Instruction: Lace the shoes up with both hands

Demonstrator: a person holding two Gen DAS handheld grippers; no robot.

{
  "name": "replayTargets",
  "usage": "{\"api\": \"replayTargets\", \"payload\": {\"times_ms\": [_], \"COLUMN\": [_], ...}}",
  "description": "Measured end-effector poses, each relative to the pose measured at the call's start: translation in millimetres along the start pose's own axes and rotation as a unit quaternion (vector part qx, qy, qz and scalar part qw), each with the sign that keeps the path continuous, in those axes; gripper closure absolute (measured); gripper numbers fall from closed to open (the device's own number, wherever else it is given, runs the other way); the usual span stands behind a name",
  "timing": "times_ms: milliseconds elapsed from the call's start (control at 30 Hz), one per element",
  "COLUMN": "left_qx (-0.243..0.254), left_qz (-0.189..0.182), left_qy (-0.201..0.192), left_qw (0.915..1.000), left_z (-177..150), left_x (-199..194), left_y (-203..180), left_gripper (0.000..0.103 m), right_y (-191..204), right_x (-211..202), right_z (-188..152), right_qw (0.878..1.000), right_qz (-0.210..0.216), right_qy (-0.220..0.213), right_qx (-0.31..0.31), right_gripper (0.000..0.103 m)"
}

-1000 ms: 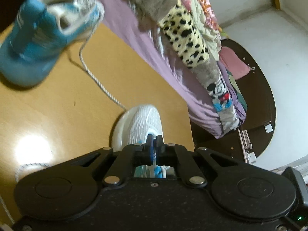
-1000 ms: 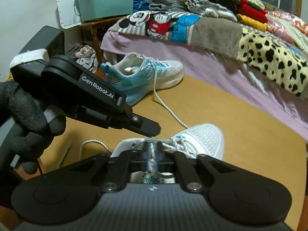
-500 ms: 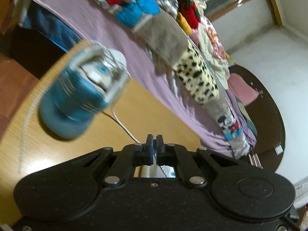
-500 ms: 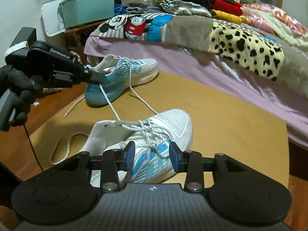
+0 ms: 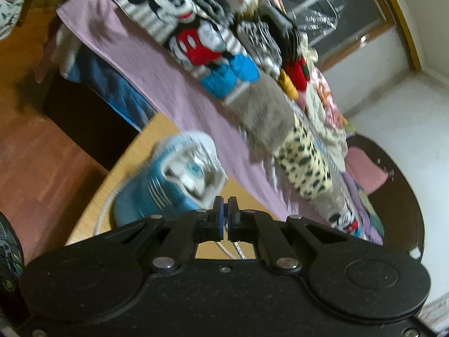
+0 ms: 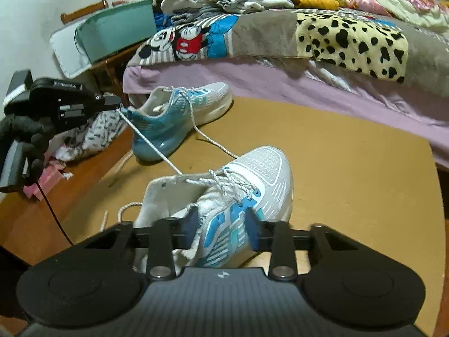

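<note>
Tension is running through the lace (image 6: 151, 146): the left tool (image 6: 113, 101), clenched on its free end in a gloved hand (image 6: 25, 137), is drawing it up and off past the left edge of the table (image 6: 350, 168). That is probably cinching the crossings already threaded. The lace is leaving the top eyelet of the near shoe (image 6: 252, 174), which is lying by the near edge with its toe pointing toward the bed (image 6: 280, 84).

The right tool (image 6: 223, 223) is straddling this shoe's blue-striped side and collar, seemingly to anchor it against the pull. Its jaws have just been closing with the upper between them. Whether the pads are pressing yet I cannot tell.

The far shoe (image 6: 179, 112) is sitting at the far left corner, its own lace trailing loose across the table, so it is probably waiting its turn.

As for containers, the near shoe's mouth is gaping open with nothing showing inside. A teal tub (image 6: 118, 33) is resting on a wooden chair beyond the far left corner, with its inside hidden from view.
</note>
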State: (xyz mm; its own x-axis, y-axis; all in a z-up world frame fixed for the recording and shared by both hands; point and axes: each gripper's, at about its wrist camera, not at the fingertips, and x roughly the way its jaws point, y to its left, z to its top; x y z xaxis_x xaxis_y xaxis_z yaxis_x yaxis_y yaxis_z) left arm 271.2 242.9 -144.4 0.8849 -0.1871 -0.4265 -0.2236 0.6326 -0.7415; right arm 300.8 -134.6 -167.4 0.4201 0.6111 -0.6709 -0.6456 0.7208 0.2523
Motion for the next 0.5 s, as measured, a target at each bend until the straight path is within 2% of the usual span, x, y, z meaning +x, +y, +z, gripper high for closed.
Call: {"api": "replayTargets", "payload": {"times_ms": [67, 500], "left_qx": [-0.006, -0.03], "left_qz": [-0.001, 0.004], "left_qy": [-0.011, -0.064], "left_qw": [0.9999, 0.9975], "left_z": [6, 38], "left_x": [-7, -42], "left_y": [3, 22], "left_gripper": [0.103, 0.103], "right_y": [-1, 3], "right_x": [-1, 7], "right_z": [0, 6], "right_qw": [1.0, 1.0], "right_qz": [0.01, -0.003], "right_qy": [-0.003, 0.006], "right_qx": [0.006, 0.005], "right_gripper": [0.09, 0.091]}}
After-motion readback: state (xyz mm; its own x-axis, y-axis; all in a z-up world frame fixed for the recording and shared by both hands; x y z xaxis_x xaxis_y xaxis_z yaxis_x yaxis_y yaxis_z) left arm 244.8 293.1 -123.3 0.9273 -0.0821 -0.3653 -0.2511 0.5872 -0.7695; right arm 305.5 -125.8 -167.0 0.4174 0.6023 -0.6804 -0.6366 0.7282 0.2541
